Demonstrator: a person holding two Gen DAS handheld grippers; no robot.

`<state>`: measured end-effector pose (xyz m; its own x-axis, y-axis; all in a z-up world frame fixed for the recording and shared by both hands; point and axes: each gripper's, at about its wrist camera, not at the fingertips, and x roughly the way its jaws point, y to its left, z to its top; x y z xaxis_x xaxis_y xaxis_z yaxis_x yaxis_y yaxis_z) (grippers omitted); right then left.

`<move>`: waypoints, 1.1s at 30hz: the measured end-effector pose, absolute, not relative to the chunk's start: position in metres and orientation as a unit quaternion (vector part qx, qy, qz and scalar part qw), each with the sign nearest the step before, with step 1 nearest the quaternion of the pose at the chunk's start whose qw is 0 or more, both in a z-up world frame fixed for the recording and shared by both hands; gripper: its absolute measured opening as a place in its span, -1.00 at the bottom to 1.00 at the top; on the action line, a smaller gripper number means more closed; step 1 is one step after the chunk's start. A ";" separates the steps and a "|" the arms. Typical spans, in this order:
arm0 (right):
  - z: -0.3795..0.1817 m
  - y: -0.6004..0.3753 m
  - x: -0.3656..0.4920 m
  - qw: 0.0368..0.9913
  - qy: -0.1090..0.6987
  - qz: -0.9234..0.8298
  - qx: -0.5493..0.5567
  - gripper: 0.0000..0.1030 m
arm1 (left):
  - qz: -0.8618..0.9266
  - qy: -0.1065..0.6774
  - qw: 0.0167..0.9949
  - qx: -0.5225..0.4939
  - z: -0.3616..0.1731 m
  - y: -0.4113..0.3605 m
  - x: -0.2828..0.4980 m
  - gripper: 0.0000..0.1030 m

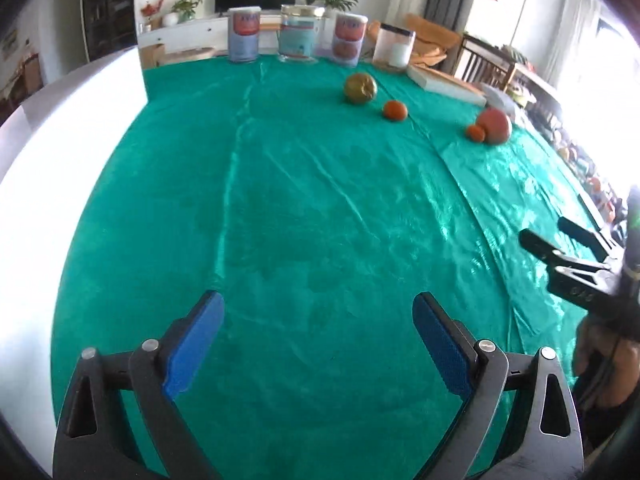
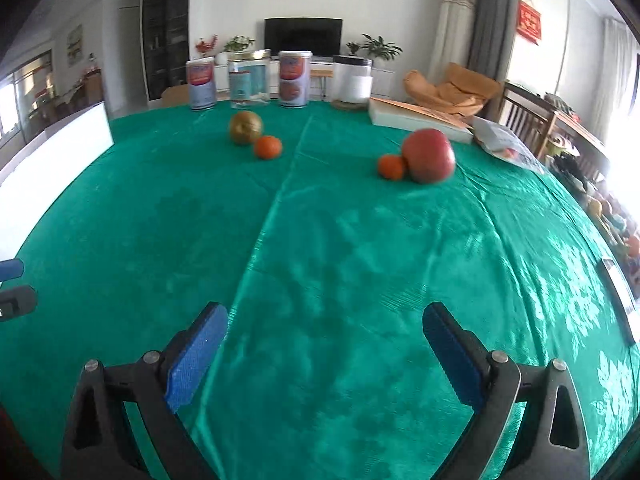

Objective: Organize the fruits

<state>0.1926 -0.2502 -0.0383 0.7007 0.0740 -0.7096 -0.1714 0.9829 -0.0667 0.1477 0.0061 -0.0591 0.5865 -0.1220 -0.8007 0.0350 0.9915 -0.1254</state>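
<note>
Several fruits lie on the green cloth at the far side. A brownish-green round fruit [image 1: 360, 87] [image 2: 245, 127] sits beside a small orange [image 1: 395, 110] [image 2: 268, 147]. Further right, a red apple [image 1: 495, 125] [image 2: 429, 155] touches a second small orange [image 1: 476, 133] [image 2: 391, 167]. My left gripper [image 1: 318, 320] is open and empty, low over the near cloth. My right gripper [image 2: 325, 332] is open and empty too, also far from the fruits; it shows at the right edge of the left wrist view [image 1: 560, 232].
Two printed cans [image 1: 244, 34] [image 1: 349, 38], a glass jar [image 1: 300, 32] and a clear canister [image 1: 394, 46] stand along the table's far edge. A flat white box [image 2: 416, 120] and a plastic bag [image 2: 506, 144] lie far right. A white board [image 1: 60, 140] borders the left.
</note>
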 end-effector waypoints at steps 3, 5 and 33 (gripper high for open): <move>-0.041 -0.258 0.193 0.920 0.386 0.059 -0.043 0.90 | -0.031 0.444 0.895 -0.021 -0.066 -0.003 0.161 0.86; -0.043 -0.259 0.196 0.919 0.388 0.062 -0.031 0.90 | -0.024 0.435 0.900 -0.004 -0.067 -0.010 0.155 0.86; -0.082 -0.262 0.221 0.890 0.454 0.041 -0.019 1.00 | -0.005 0.446 0.895 -0.001 -0.088 -0.014 0.159 0.96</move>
